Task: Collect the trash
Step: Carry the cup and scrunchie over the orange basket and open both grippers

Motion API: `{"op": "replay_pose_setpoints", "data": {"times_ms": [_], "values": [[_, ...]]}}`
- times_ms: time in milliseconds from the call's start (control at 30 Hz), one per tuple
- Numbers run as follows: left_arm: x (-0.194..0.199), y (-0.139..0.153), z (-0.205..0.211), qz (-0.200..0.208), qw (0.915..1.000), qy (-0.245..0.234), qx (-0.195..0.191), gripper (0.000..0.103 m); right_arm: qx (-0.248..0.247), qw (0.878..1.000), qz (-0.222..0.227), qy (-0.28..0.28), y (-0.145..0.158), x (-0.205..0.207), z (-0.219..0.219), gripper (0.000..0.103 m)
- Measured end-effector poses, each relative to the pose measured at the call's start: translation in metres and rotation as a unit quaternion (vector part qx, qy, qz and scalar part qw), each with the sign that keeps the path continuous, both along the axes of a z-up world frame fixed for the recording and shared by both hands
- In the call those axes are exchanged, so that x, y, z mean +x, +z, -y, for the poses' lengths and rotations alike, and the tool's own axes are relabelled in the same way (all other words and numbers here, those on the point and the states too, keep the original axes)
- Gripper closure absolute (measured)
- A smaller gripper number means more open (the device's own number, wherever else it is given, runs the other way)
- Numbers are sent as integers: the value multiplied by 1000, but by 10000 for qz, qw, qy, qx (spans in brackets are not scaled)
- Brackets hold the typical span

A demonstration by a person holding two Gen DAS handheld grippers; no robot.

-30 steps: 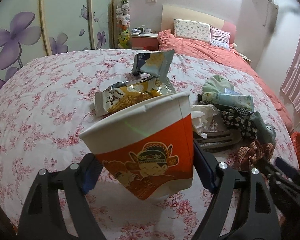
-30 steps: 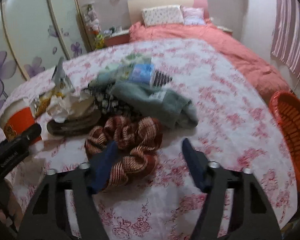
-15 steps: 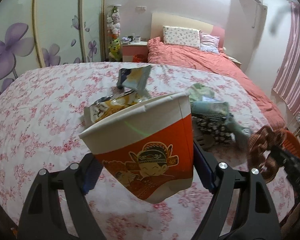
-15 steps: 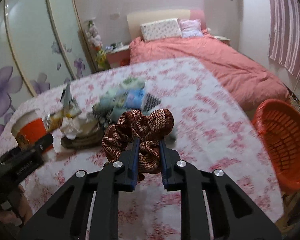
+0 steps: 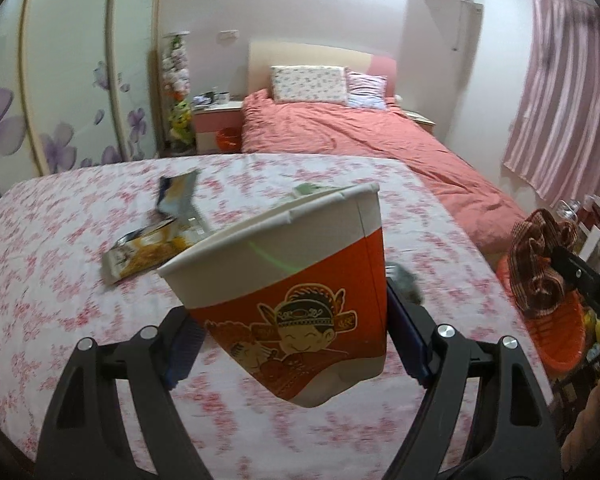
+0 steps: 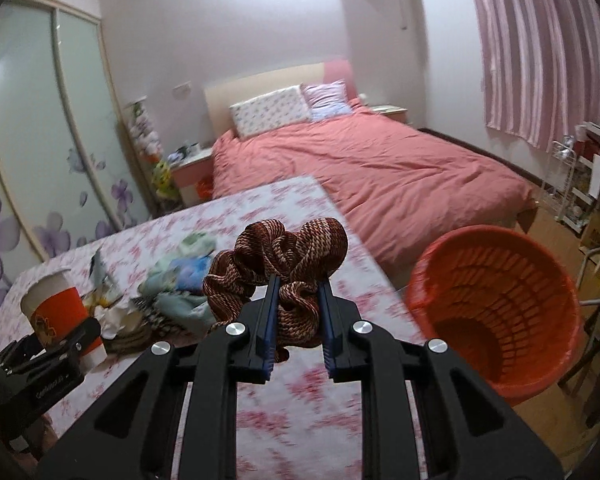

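Here, my left gripper (image 5: 288,340) clamps the cup (image 5: 296,280) while my right gripper (image 6: 297,320) pinches the scrunchie (image 6: 280,256), basket (image 6: 496,304) just right for dropping.

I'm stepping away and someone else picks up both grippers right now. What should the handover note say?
Left gripper: shut on the orange paper cup, lifted off the floral tablecloth.
Right gripper: shut on the brown scrunchie, in the air, near the orange basket.
On the table: snack wrappers, plus a blurred pile with crumpled tissue and cloth items.
Done: cup and scrunchie picked up.
Left: neither is in the basket yet; probably drop the cup there, judge whether the scrunchie is trash, then collect wrappers and tissue.
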State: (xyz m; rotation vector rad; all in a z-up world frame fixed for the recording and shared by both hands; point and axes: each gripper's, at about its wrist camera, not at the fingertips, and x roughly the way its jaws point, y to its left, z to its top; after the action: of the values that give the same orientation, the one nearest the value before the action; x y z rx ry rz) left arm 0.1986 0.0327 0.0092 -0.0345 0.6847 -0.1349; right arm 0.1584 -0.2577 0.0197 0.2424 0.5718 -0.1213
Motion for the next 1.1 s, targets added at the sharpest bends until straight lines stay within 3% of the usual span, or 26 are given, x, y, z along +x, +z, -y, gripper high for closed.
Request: {"op": "replay_pose_setpoints", "data": {"times_ms": [300,533,833,1100], "values": [[1,8,68,46,9976,-687,42,24,32,9981,133,-600,-3,-12,45,84],[6,8,130,18,9912,-1324,-7,24,115,9933,207,-1133,-6,-18,85,84],[8,0,220,-43,9745,-2241,-112,24,218,9837,191,-1775,-20,-21,137,84],[18,-18,280,-233,9601,-2784,-158,24,470,9750,105,-2167,-40,-24,184,84]]}}
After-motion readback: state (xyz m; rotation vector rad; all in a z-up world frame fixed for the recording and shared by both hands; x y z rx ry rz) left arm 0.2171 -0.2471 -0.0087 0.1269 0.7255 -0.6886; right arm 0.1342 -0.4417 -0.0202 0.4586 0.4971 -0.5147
